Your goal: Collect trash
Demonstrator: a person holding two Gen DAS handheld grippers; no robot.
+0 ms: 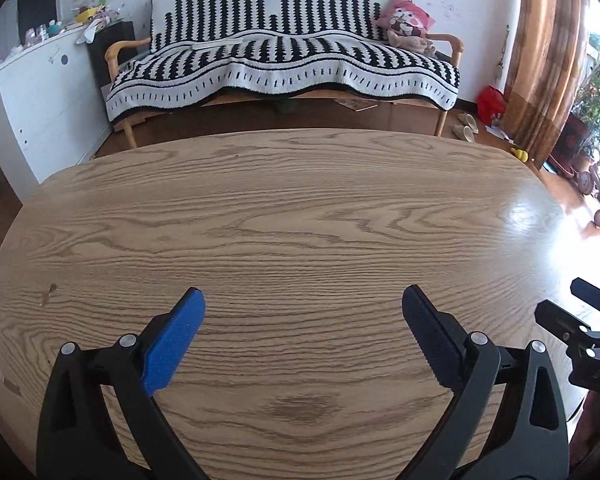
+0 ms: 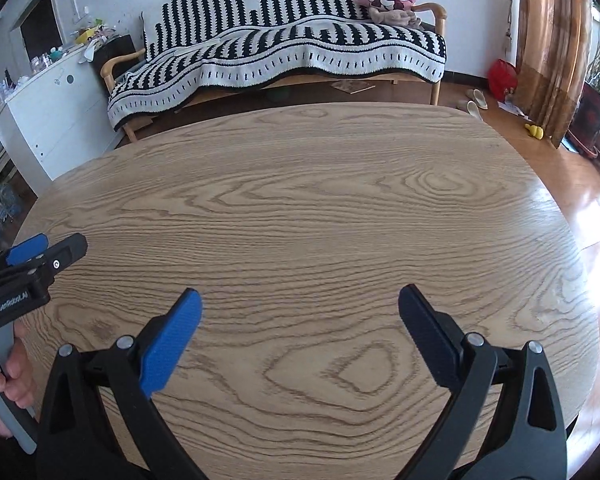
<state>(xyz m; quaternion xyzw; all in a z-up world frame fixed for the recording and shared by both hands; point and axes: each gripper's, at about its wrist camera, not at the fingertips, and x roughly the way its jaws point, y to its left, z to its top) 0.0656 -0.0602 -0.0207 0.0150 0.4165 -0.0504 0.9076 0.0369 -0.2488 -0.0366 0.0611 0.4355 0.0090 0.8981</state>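
Left wrist view: left gripper (image 1: 303,300) sits low over the wooden worktop (image 1: 300,216), fingers spread wide, nothing between the blue pads (image 1: 174,346). At 3 o'clock in this view the black body of the right gripper (image 1: 588,332) enters the frame, close beside, also above the worktop. Right wrist view: right gripper (image 2: 300,300) likewise has its fingers wide apart and empty; at 9 o'clock the left gripper appears with a hand (image 2: 10,376) wrapped around its grey handle. Worktop surface in both views shows only wood grain, a few small dark marks near 9 o'clock in the left view, and window glare at 3 o'clock. No wrapper, paper or other trash is visible on it, and no bin or bag either. Beyond the far edge at 12 o'clock stands a wooden-armed sofa (image 1: 284,60) under a black-and-white striped throw, with a pink plush cushion (image 1: 406,20) at its right end. A white cabinet (image 1: 40,96) sits at 10 o'clock, slippers (image 1: 466,128) and a red bag (image 1: 491,102) on the floor at 2 o'clock. Judgement: either the worktop has already been cleared or collection has not begun; these pictures cannot separate the two. The trash itself is not located in either view; scattered items on the floor at 2 o'clock are too small to classify.
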